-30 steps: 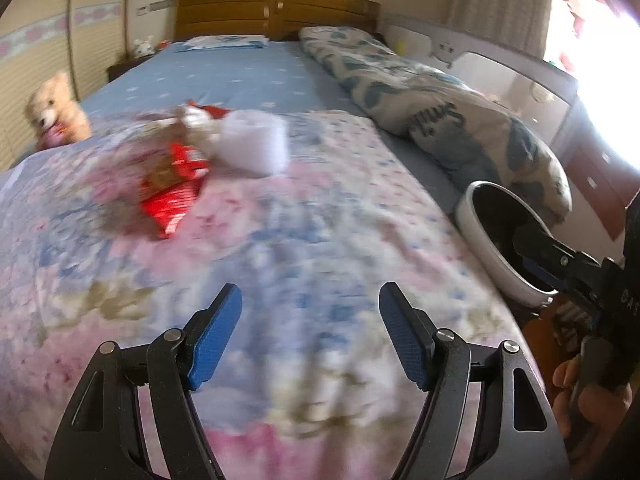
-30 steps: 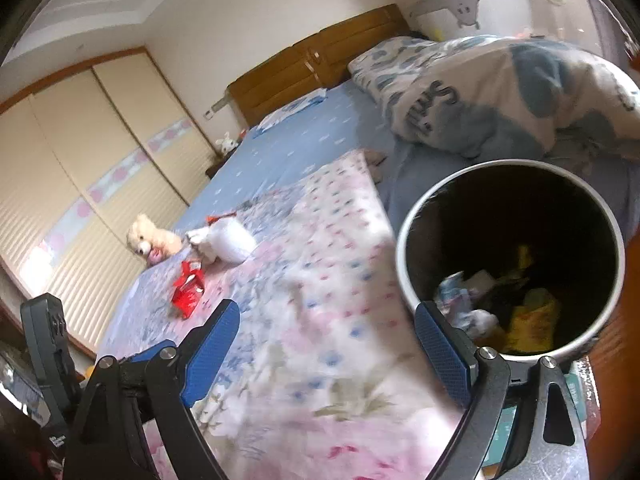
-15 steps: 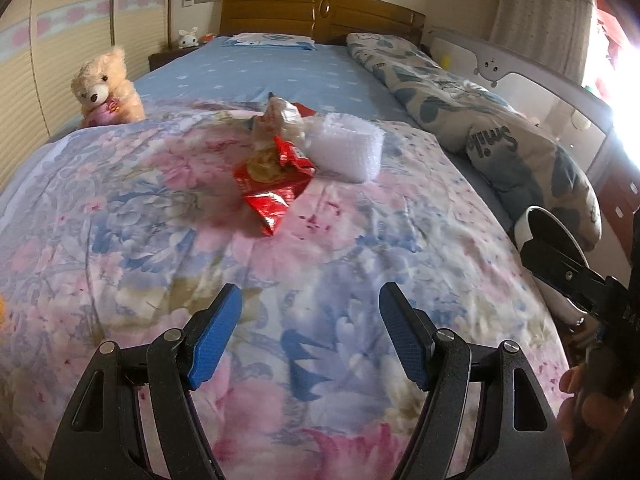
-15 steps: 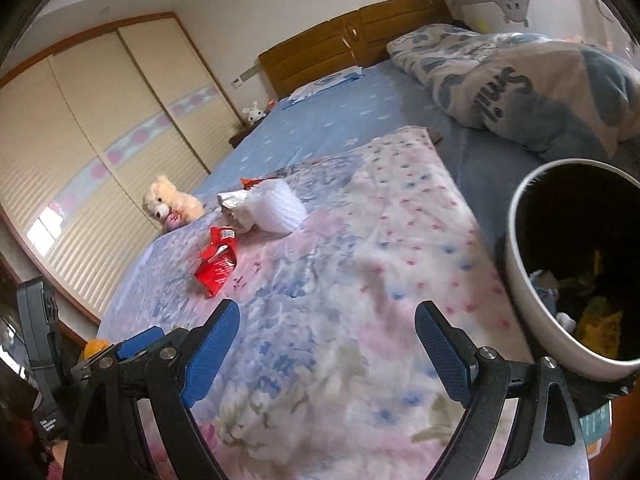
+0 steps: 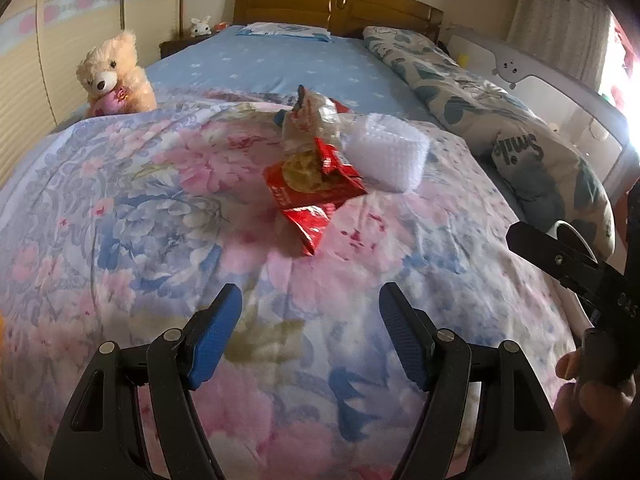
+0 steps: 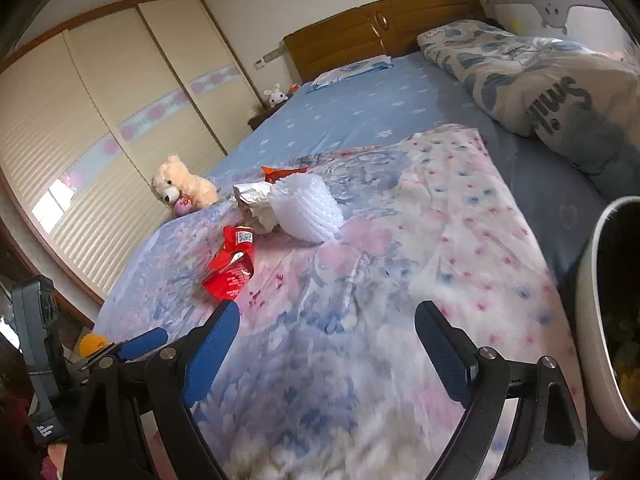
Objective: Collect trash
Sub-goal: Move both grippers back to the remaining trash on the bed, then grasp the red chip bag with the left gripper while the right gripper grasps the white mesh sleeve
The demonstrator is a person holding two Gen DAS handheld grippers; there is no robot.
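Trash sits in a small heap near the middle of the floral quilt (image 5: 160, 240) as I hold both tools above the near end of the bed. My left gripper (image 5: 310, 308) is spread wide with nothing between its blue pads, hovering over the quilt and aimed at the heap. Closest to it lies a red snack wrapper (image 5: 314, 190), crumpled and partly folded over itself. Behind that wrapper stands a crinkled clear plastic bag (image 5: 312, 120) with red print, and just to the right, touching the wrapper's edge, rests a white wad of bubble wrap (image 5: 386, 158). My right gripper (image 6: 326, 324) is likewise spread and empty, over the quilt with the same heap farther ahead and to its left: red wrapper (image 6: 232, 264), then bubble wrap (image 6: 306, 210). At the right edge of the right wrist view rises the white rim of a trash bin (image 6: 596, 320), its dark inside holding something yellow. A cream teddy bear (image 5: 114, 76) sits at the quilt's far left corner, well apart from the heap. A patterned duvet (image 6: 540, 80) lies rolled along the bed's right side, on the blue sheet (image 5: 280, 64).
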